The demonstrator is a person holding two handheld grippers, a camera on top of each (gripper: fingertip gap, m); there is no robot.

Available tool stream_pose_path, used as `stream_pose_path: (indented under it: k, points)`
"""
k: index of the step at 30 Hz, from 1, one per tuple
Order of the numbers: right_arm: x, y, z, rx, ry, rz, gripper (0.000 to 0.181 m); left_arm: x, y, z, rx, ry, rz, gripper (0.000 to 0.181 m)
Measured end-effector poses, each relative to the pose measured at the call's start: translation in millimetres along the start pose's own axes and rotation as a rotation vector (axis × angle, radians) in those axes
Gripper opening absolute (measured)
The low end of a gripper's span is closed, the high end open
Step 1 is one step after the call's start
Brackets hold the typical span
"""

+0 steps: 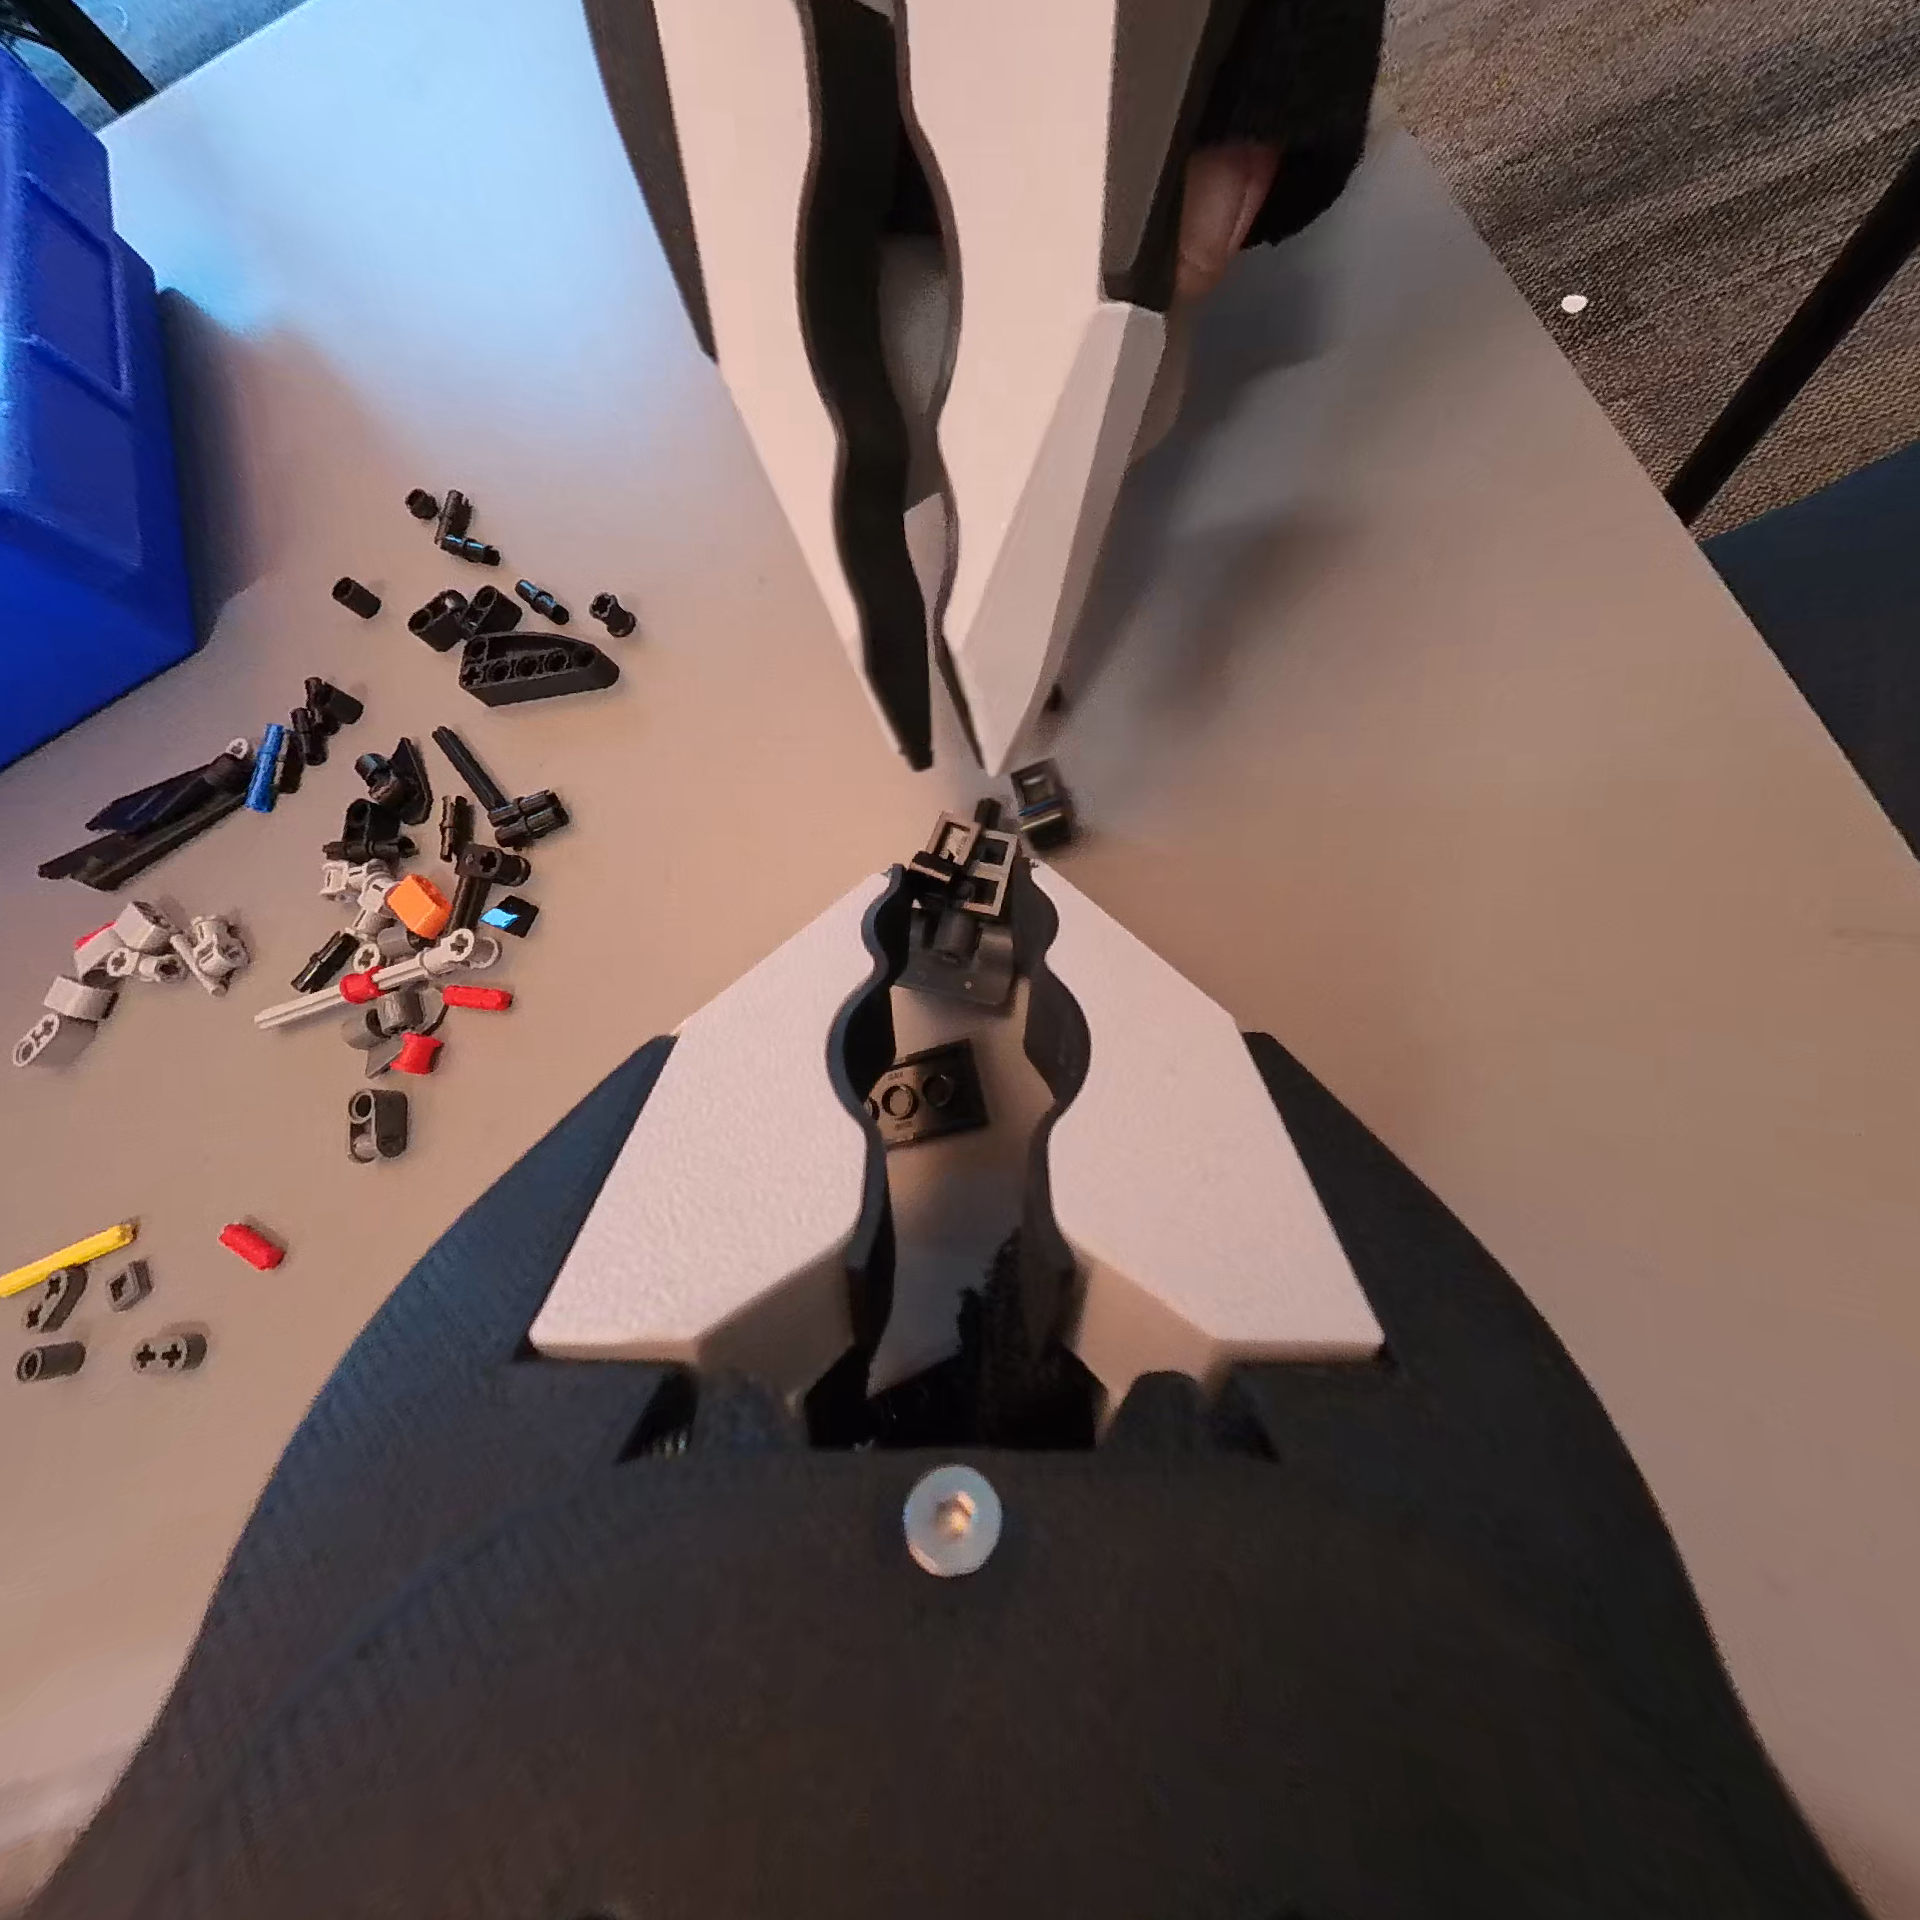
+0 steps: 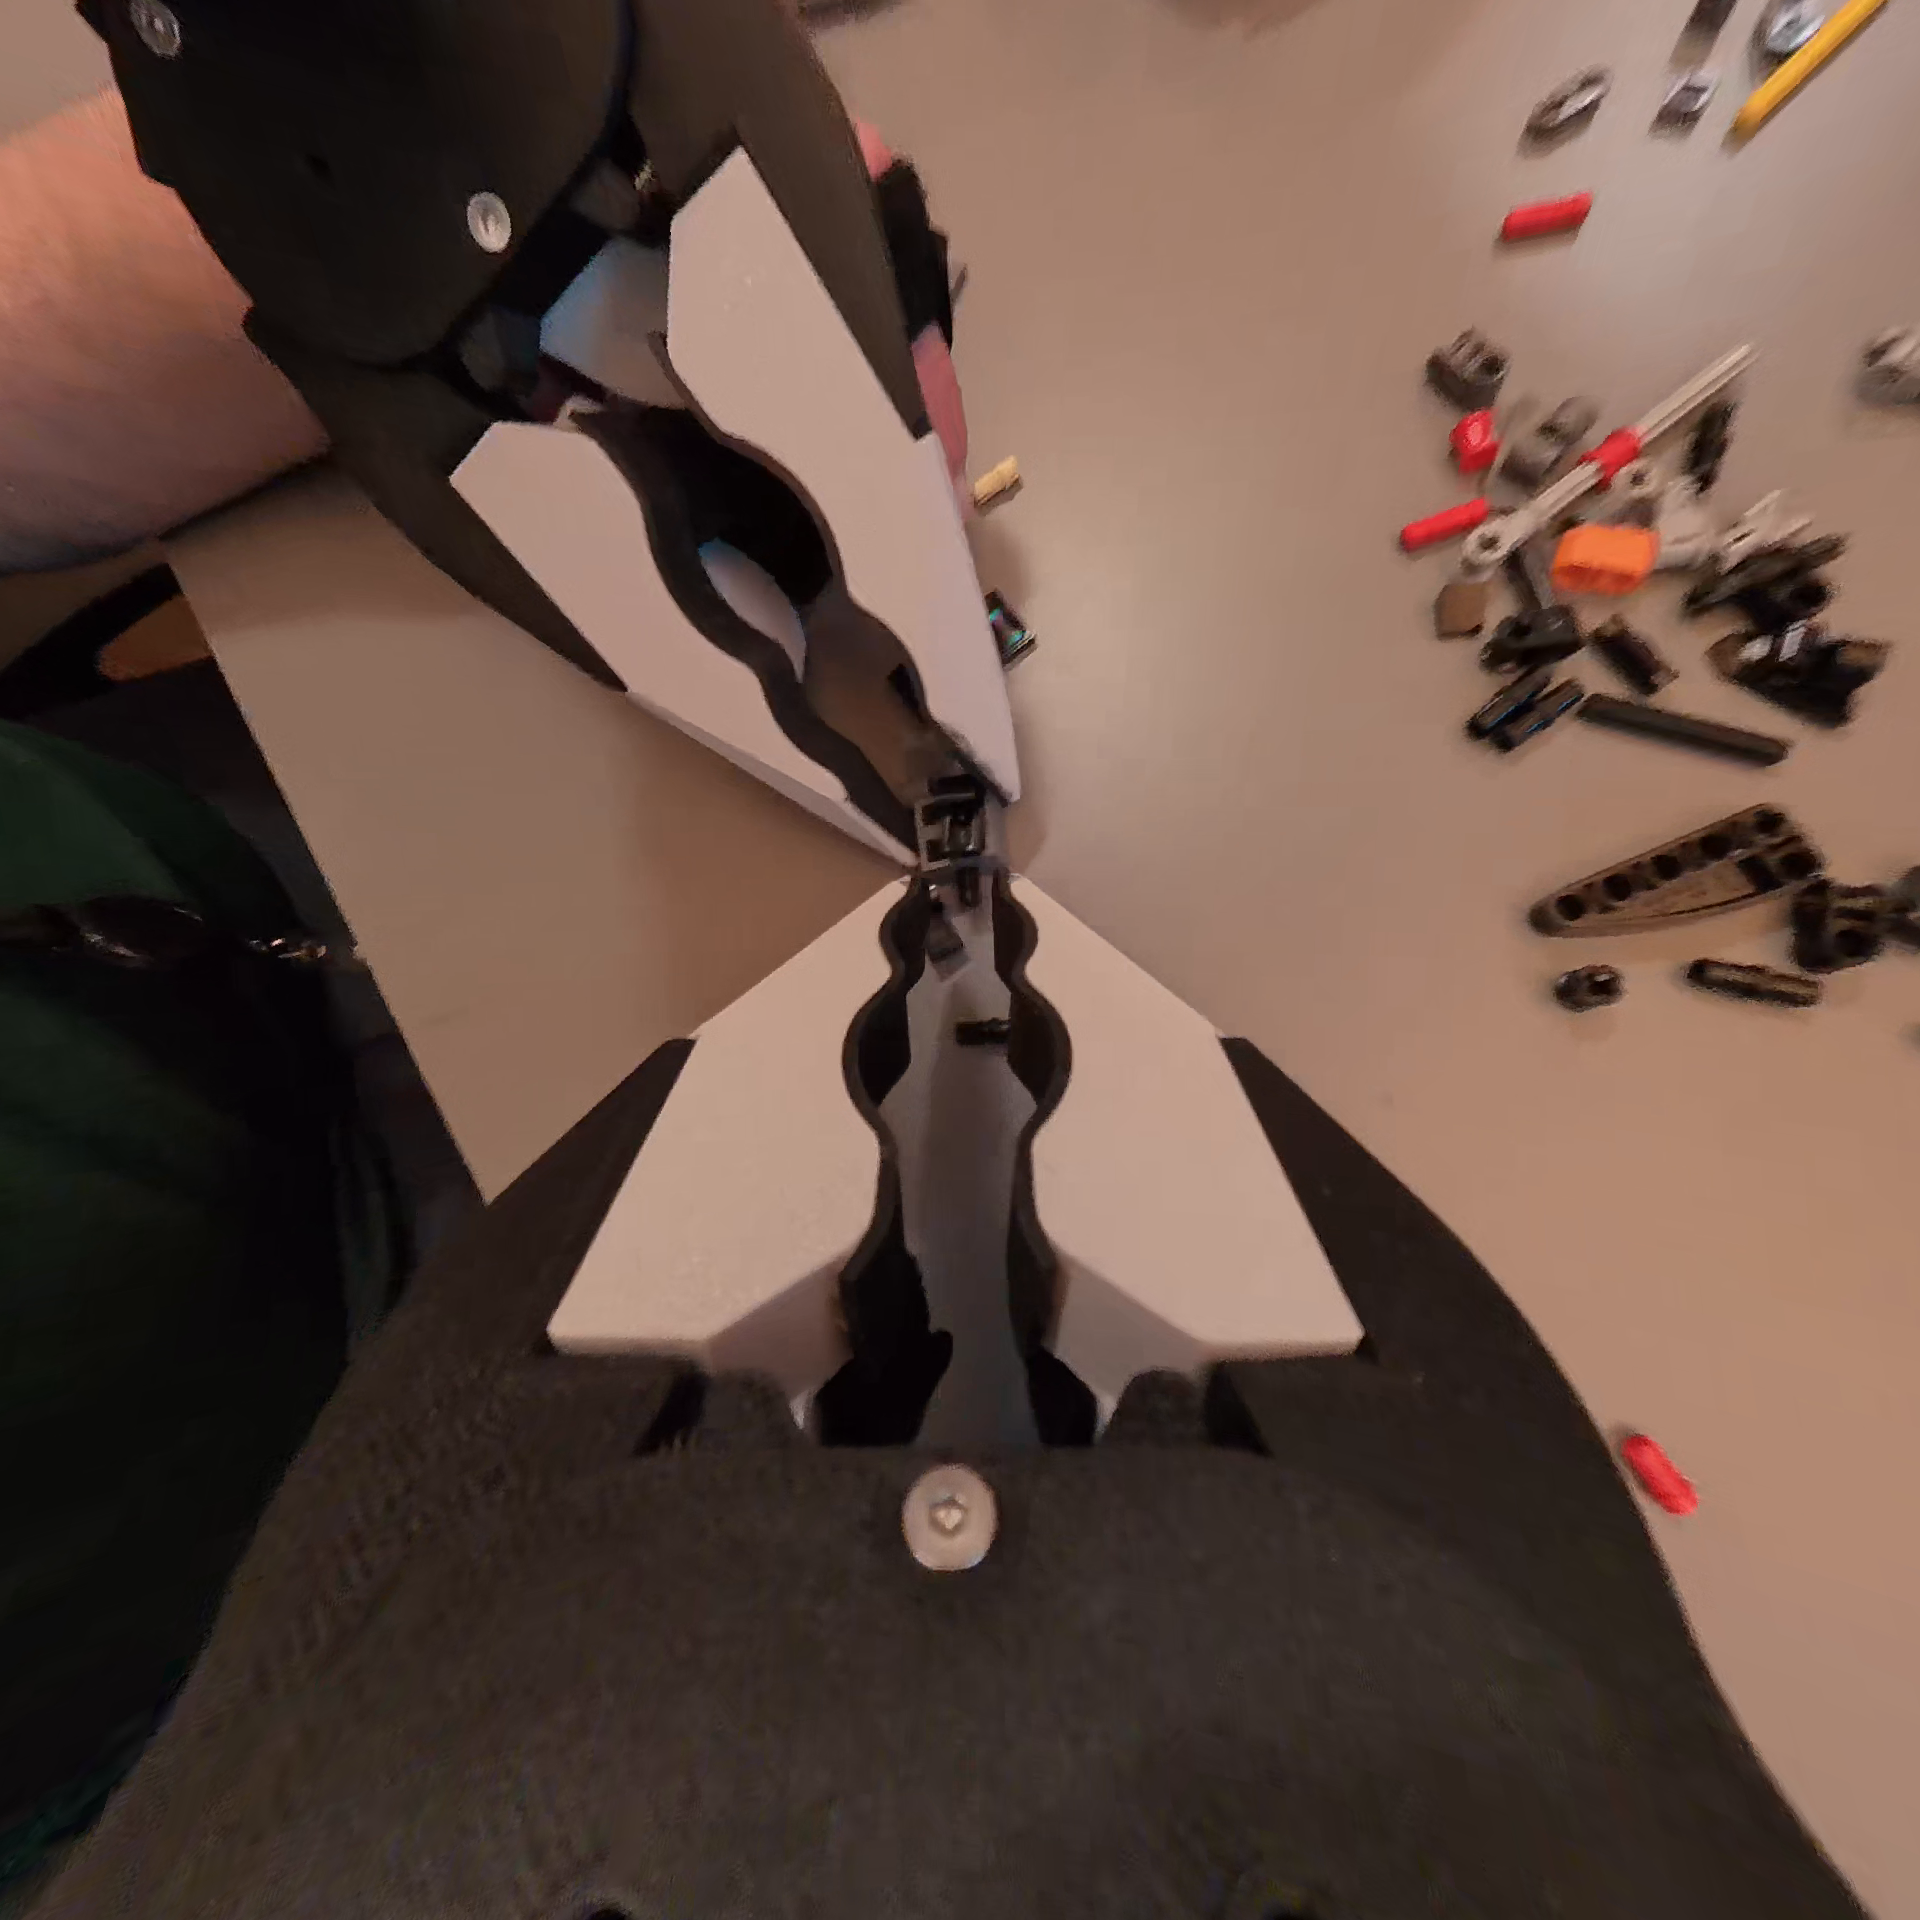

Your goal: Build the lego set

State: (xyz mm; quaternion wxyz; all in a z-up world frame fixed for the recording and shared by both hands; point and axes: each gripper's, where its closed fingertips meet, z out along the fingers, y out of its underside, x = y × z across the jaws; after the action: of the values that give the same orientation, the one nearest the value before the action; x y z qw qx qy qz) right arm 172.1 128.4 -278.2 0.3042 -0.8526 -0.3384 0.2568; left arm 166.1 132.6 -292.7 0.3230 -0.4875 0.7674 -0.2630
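Note:
A small black lego assembly (image 1: 961, 894) is held above the beige table (image 1: 1351, 935) between both grippers. My left gripper (image 1: 961, 883) is shut on its lower part. My right gripper (image 1: 958, 764) comes in from the opposite side, tip to tip with the left. In the right wrist view the right gripper (image 2: 956, 888) is shut on the near end of the assembly (image 2: 951, 831), and the left gripper (image 2: 956, 821) holds the far end. How the pieces join is hidden by the fingertips.
Loose lego pieces (image 1: 416, 831) lie left of the grippers, with a black curved beam (image 1: 535, 665), an orange piece (image 1: 419, 902) and a yellow axle (image 1: 68, 1257). A blue bin (image 1: 73, 416) stands far left. A black plate (image 1: 925, 1091) and a black piece (image 1: 1042, 805) lie under the grippers. It is some 4 cm from my left tips to the black plate (image 1: 925, 1091).

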Motion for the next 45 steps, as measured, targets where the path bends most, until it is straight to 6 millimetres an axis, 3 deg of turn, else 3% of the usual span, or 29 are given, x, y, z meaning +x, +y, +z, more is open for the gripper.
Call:
stream_pose_path:
  k: [6, 28, 35, 40, 45]
  points:
    - [3, 0, 12, -0.008, 0.042, -0.061, 0.009, -1, 1, 0, -0.004, 0.0, -0.009, 0.017]
    - [3, -1, 13, -0.034, -0.072, -0.016, 0.004, -1, 2, 0, -0.01, 0.007, -0.018, 0.018]
    - [7, 0, 10, -0.043, -0.039, -0.01, 0.011, -2, 2, 1, -0.008, -0.002, -0.011, 0.018]
    - [-2, 9, -5, -0.067, -0.015, -0.123, 0.012, -2, 2, 1, -0.015, -0.006, -0.012, 0.018]
    - [-4, 18, 6, -0.13, 0.002, -0.22, 0.014, -2, 2, 1, -0.014, -0.003, -0.02, 0.018]
